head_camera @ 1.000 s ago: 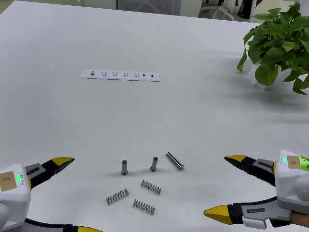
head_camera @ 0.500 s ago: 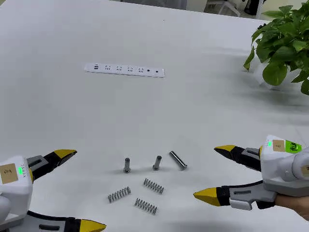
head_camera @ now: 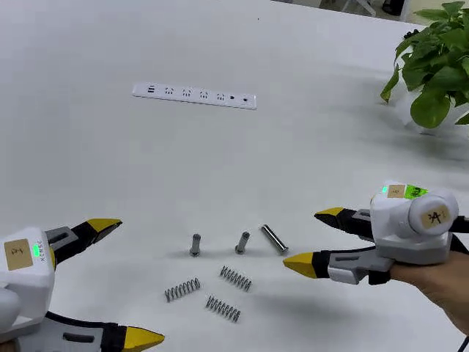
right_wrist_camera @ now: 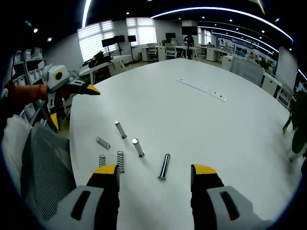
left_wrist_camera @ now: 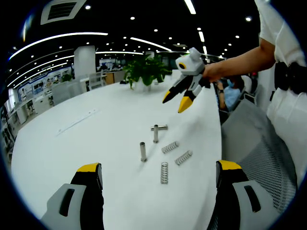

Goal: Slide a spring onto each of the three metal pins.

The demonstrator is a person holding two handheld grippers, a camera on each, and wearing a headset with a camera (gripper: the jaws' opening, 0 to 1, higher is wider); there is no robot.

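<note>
Head view looks down on a wide white tabletop (head_camera: 110, 161). Near its front are three short silver metal pins. The left upright pin (head_camera: 196, 244) and the middle upright pin (head_camera: 242, 242) stand on end side by side, and the lying pin (head_camera: 275, 239) rests flat just to their right. Three small coiled wire springs lie loose just in front of the pins, none of them on a pin: the left spring (head_camera: 182, 289), the middle spring (head_camera: 235, 278) and the near spring (head_camera: 221, 309). The black, yellow-tipped left gripper (head_camera: 139, 280) hovers at the lower left with its jaws spread wide and nothing between them. The right gripper (head_camera: 301, 238) is also wide and empty. Its tips point at the lying pin from the right, near it but apart. Farther back lie a long white power strip (head_camera: 194, 95) and a green leafy plant (head_camera: 436, 66).
</note>
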